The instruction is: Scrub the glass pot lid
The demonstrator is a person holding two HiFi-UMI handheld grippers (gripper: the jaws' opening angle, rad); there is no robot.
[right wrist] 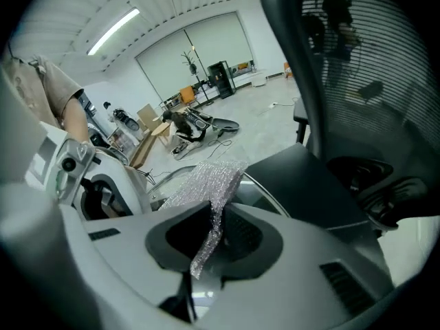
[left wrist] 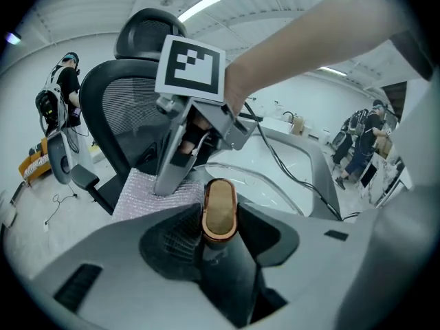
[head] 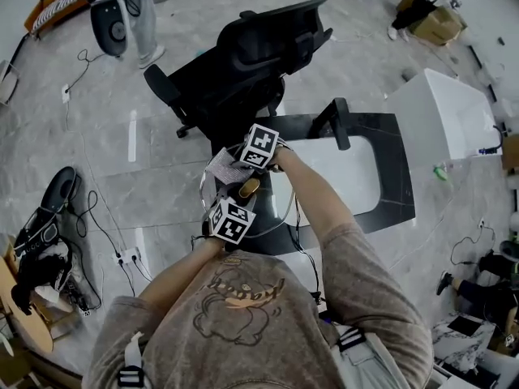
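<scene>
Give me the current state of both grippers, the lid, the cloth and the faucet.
left hand-held gripper: shut on the lid knob.
right hand-held gripper: shut on the scrub cloth.
glass pot lid: held by its knob, cloth lying against the glass.
scrub cloth: pinched at one end, the rest spread on the lid.
faucet: no water seen running.

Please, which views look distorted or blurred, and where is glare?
Left gripper view: strong fisheye bending, dark corners, lamp blown out, knob sharp. Right gripper view: same bending, chair dark, cloth sharp. Head view: even light, no hard shadows.
</scene>
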